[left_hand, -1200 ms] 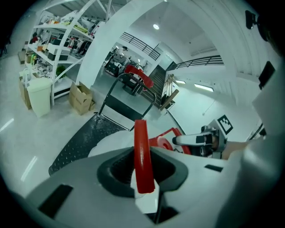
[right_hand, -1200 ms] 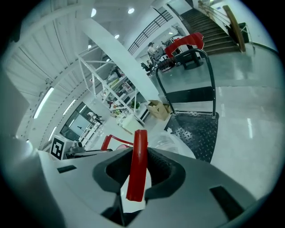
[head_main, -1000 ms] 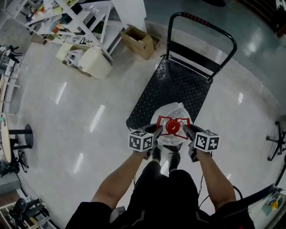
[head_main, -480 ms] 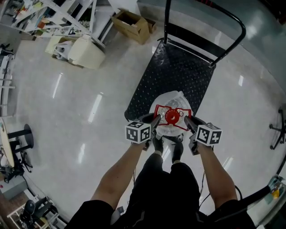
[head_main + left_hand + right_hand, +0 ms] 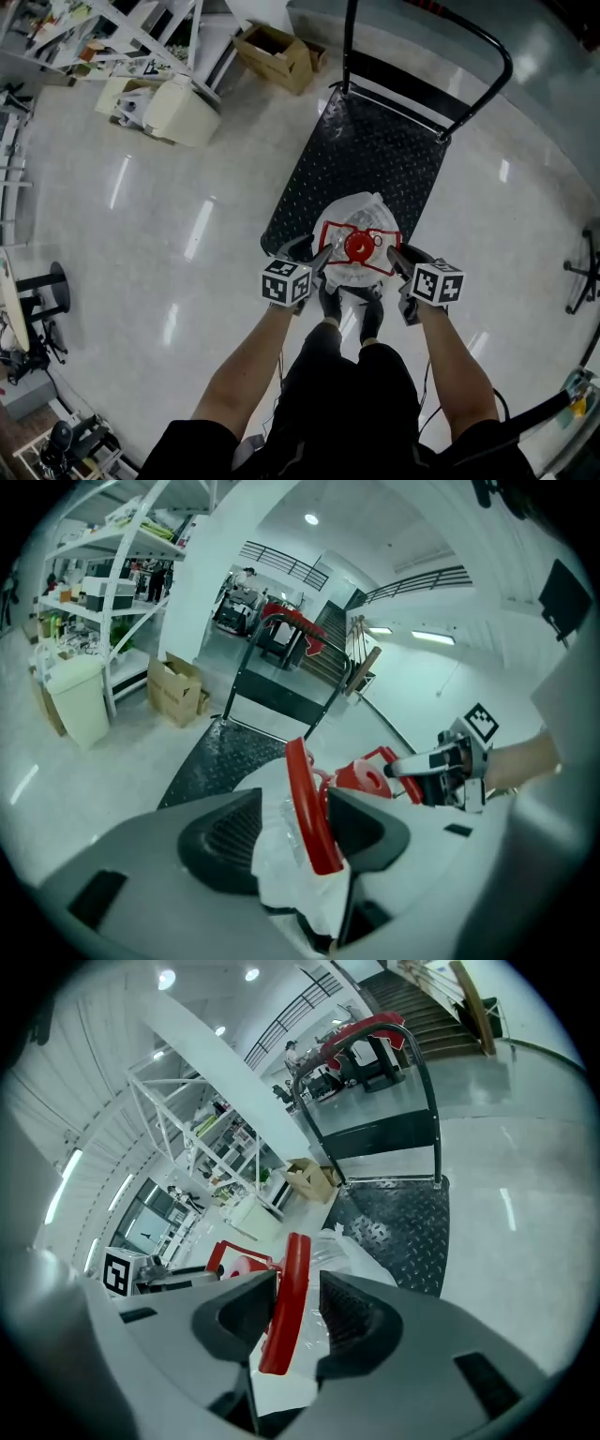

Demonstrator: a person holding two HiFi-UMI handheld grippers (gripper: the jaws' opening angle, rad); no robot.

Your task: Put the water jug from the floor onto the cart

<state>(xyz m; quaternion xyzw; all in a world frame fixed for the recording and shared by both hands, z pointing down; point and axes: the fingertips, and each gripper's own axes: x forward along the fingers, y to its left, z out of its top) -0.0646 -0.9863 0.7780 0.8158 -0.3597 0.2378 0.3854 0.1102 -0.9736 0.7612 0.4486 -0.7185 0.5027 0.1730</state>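
The water jug [image 5: 360, 214], wrapped in clear plastic with a red cap [image 5: 358, 246] and a red handle frame, stands on the near end of the black cart [image 5: 375, 150]. My left gripper [image 5: 320, 260] is at the frame's left side, my right gripper [image 5: 395, 259] at its right. In the left gripper view the red handle bar [image 5: 302, 789] and some plastic lie between the jaws of my left gripper [image 5: 295, 829], which have just been opening. In the right gripper view the red bar [image 5: 289, 1288] stands free between the jaws of my right gripper [image 5: 289, 1309], also just opened.
The cart's push handle [image 5: 484, 39] rises at its far end. A cardboard box [image 5: 277, 52], a white bin [image 5: 183, 112] and shelving [image 5: 141, 33] stand at the far left. The person's feet [image 5: 347, 314] are just behind the cart. A chair base [image 5: 581, 277] is at the right.
The jug and both grippers have sunk a little at the cart's near end. Both pairs of jaws have spread apart from the red handle, the left one drawing slightly outward.
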